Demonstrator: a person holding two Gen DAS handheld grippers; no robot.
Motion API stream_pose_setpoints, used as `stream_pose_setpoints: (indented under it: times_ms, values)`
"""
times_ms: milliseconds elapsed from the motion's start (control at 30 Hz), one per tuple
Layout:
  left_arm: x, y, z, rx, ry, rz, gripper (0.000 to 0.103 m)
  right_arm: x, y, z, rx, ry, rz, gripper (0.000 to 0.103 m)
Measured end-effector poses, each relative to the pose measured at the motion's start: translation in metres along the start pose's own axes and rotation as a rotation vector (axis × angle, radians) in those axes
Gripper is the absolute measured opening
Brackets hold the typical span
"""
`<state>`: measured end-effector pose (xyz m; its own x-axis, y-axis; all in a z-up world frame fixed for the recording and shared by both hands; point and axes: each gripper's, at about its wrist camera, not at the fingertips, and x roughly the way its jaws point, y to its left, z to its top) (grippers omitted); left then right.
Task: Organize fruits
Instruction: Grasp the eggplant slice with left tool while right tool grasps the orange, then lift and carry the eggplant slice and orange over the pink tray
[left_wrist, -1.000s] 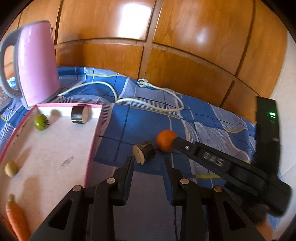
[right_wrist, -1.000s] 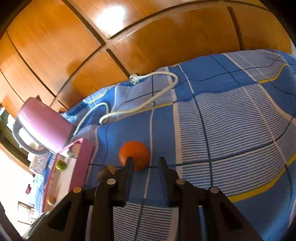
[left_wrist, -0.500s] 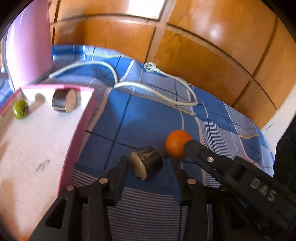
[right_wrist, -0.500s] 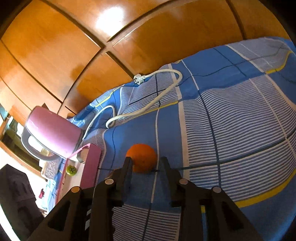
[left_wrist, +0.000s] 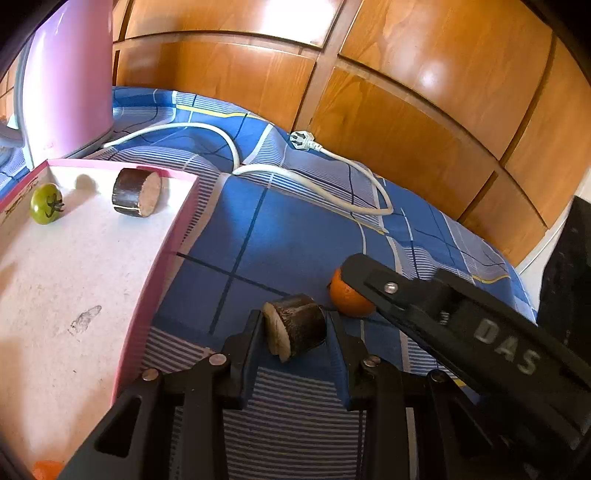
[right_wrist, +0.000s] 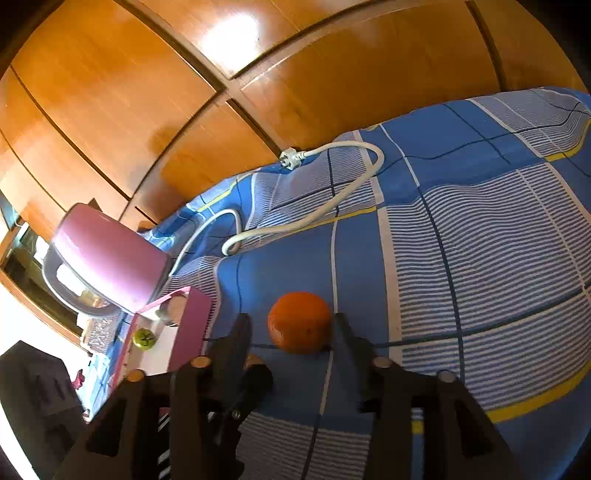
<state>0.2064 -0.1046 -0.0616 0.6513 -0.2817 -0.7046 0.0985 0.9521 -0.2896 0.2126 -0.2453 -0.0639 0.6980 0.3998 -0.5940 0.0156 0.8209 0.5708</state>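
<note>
A short dark chunk (left_wrist: 299, 325) with a pale cut face lies on the blue checked cloth between the fingertips of my left gripper (left_wrist: 295, 339). The jaws are closing and both pads touch its sides. Just right of it sits an orange (left_wrist: 345, 301), partly covered by a finger (left_wrist: 406, 295) of my right gripper. In the right wrist view the orange (right_wrist: 299, 326) rests on the cloth between the tips of my right gripper (right_wrist: 293, 332). Those jaws are opening, and a gap shows on the orange's left side.
A pink-rimmed white tray (left_wrist: 177, 229) at the left holds a green tomato (left_wrist: 46, 203), a second dark chunk (left_wrist: 136, 192) and a carrot tip (left_wrist: 46, 469). Behind it stands a pink kettle (left_wrist: 70, 81), its white cord (left_wrist: 314, 184) looping across the cloth. Wooden panels close the back.
My left gripper came forward and down until the dark chunk sat between its fingers, then narrowed onto it. My right gripper's jaws spread apart around the orange.
</note>
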Motion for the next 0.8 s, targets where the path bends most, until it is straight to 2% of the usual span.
stream_pose_setpoints:
  times_ms: [267, 300, 333, 400, 633, 800]
  values:
    - [0.002, -0.001, -0.001, 0.001, 0.003, 0.009, 0.034, 0.013, 0.005, 0.001, -0.038, 0.018, -0.022, 0.050]
    - [0.003, -0.001, -0.001, 0.002, 0.004, 0.010, 0.034, 0.014, 0.004, 0.001, -0.033, 0.019, -0.025, 0.048]
    - [0.003, -0.001, -0.001, 0.002, 0.004, 0.011, 0.034, 0.014, 0.002, 0.002, -0.028, 0.019, -0.036, 0.040]
    - [0.003, -0.001, 0.000, 0.002, 0.005, 0.010, 0.034, 0.012, 0.001, 0.002, -0.027, 0.021, -0.041, 0.040]
    - [0.004, -0.001, 0.000, 0.005, 0.009, 0.010, 0.034, -0.010, -0.016, 0.000, -0.007, 0.015, -0.137, 0.040]
    - [0.005, -0.001, 0.000, 0.006, 0.014, 0.007, 0.034, -0.029, -0.035, 0.000, 0.020, -0.016, -0.249, 0.040]
